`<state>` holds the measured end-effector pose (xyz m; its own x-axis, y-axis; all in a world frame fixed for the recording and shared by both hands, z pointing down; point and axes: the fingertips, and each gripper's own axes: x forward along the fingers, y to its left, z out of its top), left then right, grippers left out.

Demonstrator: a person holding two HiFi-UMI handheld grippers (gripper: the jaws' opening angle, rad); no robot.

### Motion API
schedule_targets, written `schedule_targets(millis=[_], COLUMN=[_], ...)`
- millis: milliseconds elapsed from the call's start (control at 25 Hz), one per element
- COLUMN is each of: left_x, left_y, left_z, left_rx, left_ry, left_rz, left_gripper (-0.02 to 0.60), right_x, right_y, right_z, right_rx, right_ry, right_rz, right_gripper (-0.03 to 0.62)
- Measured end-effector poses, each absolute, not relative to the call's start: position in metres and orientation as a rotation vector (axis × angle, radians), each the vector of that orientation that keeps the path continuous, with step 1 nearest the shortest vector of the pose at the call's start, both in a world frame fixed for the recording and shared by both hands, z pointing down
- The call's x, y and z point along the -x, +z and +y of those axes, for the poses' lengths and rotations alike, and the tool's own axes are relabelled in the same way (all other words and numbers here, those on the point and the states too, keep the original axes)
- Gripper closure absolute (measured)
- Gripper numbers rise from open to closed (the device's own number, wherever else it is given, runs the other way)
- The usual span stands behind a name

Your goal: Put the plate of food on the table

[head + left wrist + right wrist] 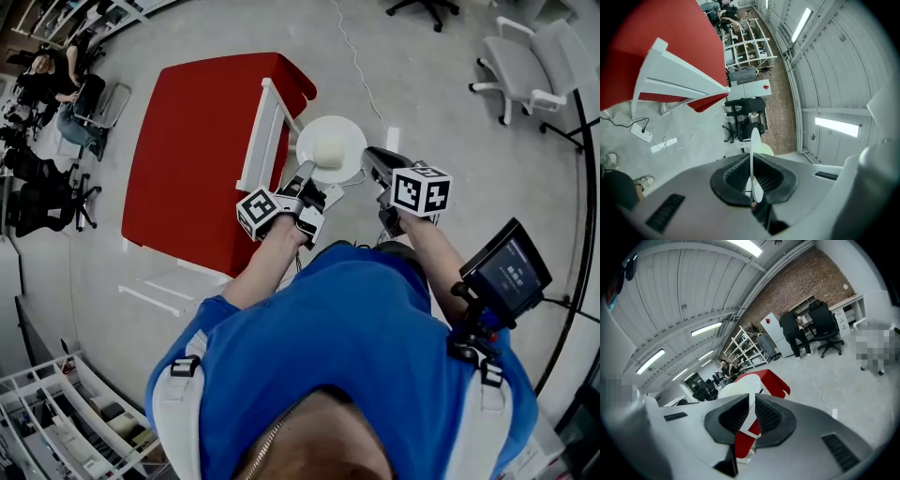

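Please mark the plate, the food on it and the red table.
plate (pixel 350 133): head view, bare part near its far right rim.
food (pixel 326 152): head view, middle of the pale block.
red table (pixel 192 150): head view, middle of its red top.

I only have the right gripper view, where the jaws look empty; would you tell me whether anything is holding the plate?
Observer: Yes, the left gripper is shut on the plate, gripping its rim.
Operator: Thank you. Is there food on it?
Observer: Yes, a pale lump of food sits on it.
Operator: Is it over the table?
Observer: No; in the head view it shows to the right of the red table, by the white frame.
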<state>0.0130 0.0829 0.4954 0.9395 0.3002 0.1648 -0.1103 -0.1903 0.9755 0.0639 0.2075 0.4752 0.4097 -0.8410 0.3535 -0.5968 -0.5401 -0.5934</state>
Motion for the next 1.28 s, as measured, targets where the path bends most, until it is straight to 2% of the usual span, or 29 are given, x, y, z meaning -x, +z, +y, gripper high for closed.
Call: schedule_targets(millis=[160, 480, 680, 960, 1160, 1280], left_x=[-0.085, -0.077, -0.143, -0.140, -0.208, -0.211], left_y=[0.499, 0.501, 0.509, 0.508, 0.504, 0.500], left_z=[0.130, 0.124, 0.130, 0.128, 0.070, 0.063], left_rx=[-1.715, -1.709, -1.715, -1.715, -1.706, -1.706], left_ry=[0.344, 0.320, 0.321, 0.295, 0.263, 0.247], left_rz=[0.112, 0.075, 0.048, 0.036, 0.002, -0.003], left_gripper=[0.567, 0.566, 0.568, 0.566, 0.566, 0.566], right_x=[-0.140, -0.137, -0.206, -0.205, -0.277, -0.283], right_y=[0.481, 0.480, 0.489, 0.489, 0.484, 0.480], right_z=[0.251, 0.245, 0.249, 0.245, 0.185, 0.177], right_rx=[2.272, 2.264, 2.239, 2.242, 2.235, 2.235], right_ry=[-0.916, -0.926, -0.946, -0.947, -0.983, -0.978], right_rz=[1.273, 1.310, 1.326, 1.360, 1.414, 1.434], right_gripper=[0.572, 0.572, 0.572, 0.572, 0.572, 0.572])
